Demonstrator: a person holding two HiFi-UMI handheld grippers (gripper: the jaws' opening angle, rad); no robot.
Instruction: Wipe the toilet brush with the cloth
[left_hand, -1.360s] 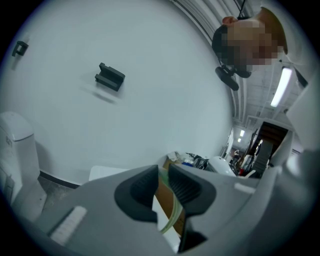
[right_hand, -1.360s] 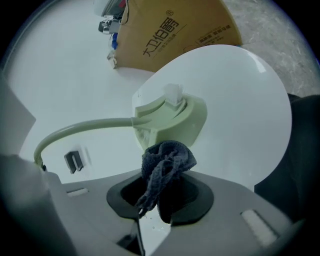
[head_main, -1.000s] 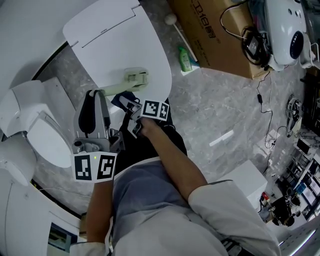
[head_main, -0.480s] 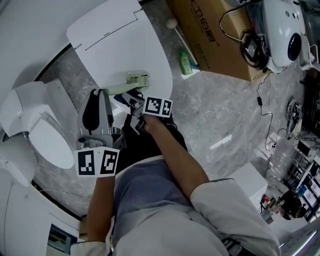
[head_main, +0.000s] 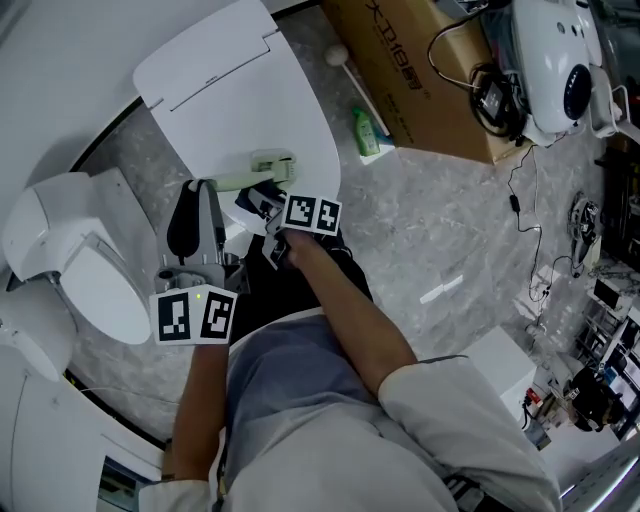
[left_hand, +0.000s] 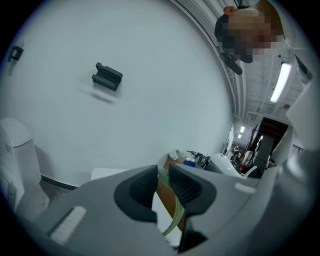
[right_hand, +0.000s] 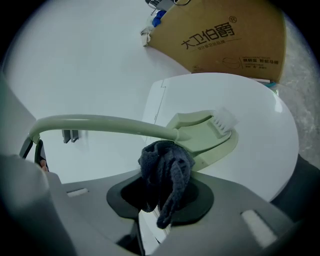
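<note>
The pale green toilet brush (head_main: 272, 163) lies over a white lid (head_main: 240, 90), its white bristles (right_hand: 225, 119) at the far end of the head (right_hand: 200, 132). My left gripper (head_main: 203, 190) is shut on the end of the brush's handle; a strip of green handle (left_hand: 172, 220) shows between its jaws (left_hand: 160, 187). My right gripper (head_main: 262, 205) is shut on a dark grey cloth (right_hand: 165, 170). The bunched cloth touches the curved handle (right_hand: 100, 123) right where it joins the head.
A white toilet (head_main: 80, 260) stands at the left on grey marble floor (head_main: 430, 230). A cardboard box (head_main: 420, 70), a green bottle (head_main: 366, 130) and a white stick (head_main: 345, 65) lie beyond the lid. Cables and a white machine (head_main: 555, 60) crowd the right.
Barely anything: the view shifted a little. Both grippers keep their holds, the cloth staying against the brush handle near the head.
</note>
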